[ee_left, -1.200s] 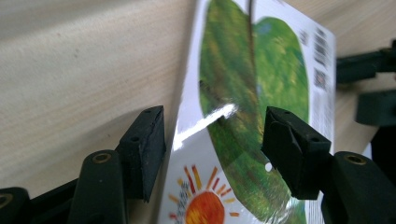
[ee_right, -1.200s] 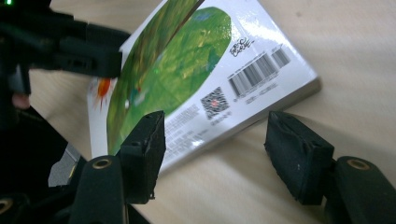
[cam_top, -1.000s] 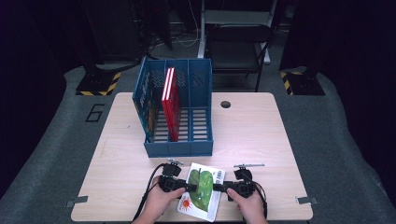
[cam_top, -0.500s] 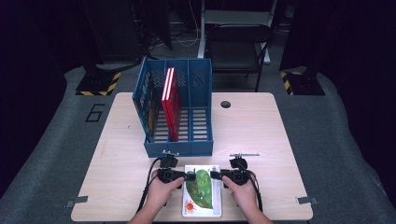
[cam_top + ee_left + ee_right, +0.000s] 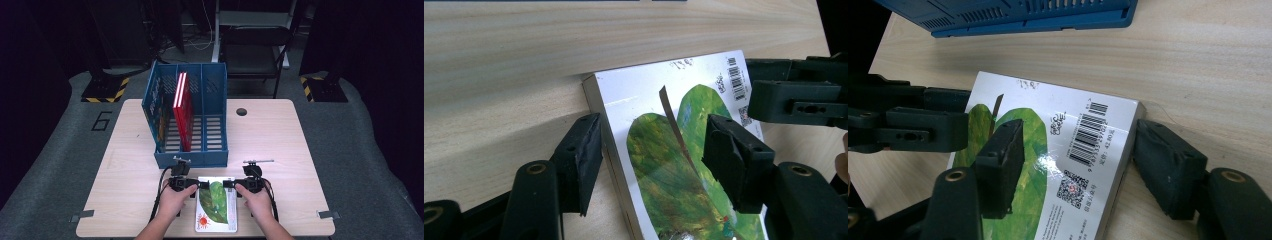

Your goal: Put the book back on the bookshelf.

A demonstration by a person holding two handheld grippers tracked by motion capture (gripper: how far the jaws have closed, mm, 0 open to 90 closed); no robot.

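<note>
While both grippers, left [image 5: 194,184] and right [image 5: 229,184], straddle the book [image 5: 216,204] lower centre with jaws open, we risk it slipping sideways if they close unevenly.

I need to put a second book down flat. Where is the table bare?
Bare table runs right of the blue rack, out to the right edge. Another free patch lies left of the rack. The near middle is crowded: the book lies there with the left gripper and right gripper astride its edges.
</note>
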